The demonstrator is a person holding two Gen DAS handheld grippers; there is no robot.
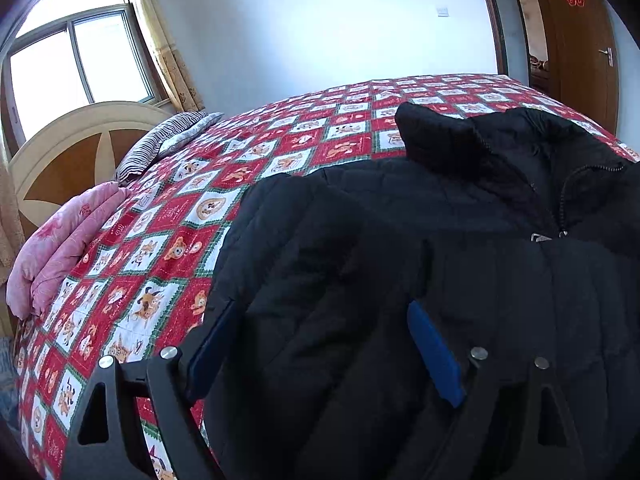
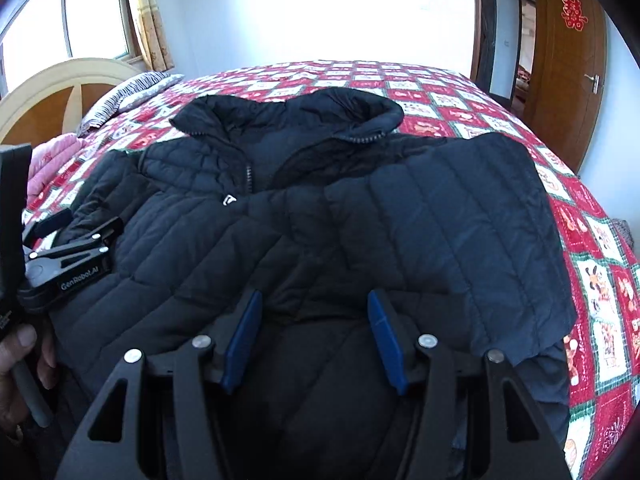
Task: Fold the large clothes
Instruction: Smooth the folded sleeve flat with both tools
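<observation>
A black quilted jacket lies front up on the bed, collar toward the far wall. Its zip is partly open. One sleeve is folded over the body on the right. My left gripper stands wide open over the jacket's left edge, with padded cloth between its blue pads. My right gripper hangs half open above the jacket's lower middle. Cloth bulges up between its pads, whose inner faces show bare.
The bed has a red and white patchwork cover. A pink quilt, a striped pillow and a wooden headboard are on the left. A brown door stands at the right. A person's hand holds the left gripper's handle.
</observation>
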